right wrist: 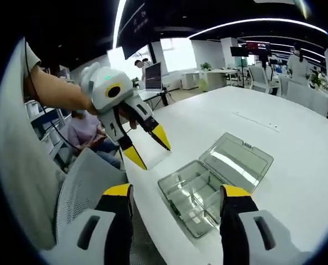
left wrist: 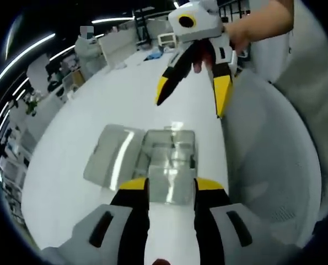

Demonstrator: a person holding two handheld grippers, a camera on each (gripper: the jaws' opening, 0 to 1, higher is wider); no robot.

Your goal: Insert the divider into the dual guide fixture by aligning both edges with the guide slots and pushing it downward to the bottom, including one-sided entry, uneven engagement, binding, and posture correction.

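The compartment box (right wrist: 208, 190) is clear, glossy plastic, its open lid (right wrist: 236, 160) reflecting light. The table (right wrist: 296, 138) surface is smooth, white, semi-gloss. The chair back (left wrist: 268, 160) is grey mesh fabric.

Surface: a long white table (right wrist: 274, 118) (left wrist: 92, 116) carried everything.
On it: a clear plastic compartment box (right wrist: 194, 196) (left wrist: 166, 163) lay near the table's edge, its hinged lid (right wrist: 238, 160) (left wrist: 106, 154) open flat alongside.

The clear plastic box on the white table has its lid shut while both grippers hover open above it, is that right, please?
Not quite: the clear plastic box has its lid swung open flat beside it, as the right gripper view shows. The rest holds: it lies on the white table, and the left gripper and right gripper are open.
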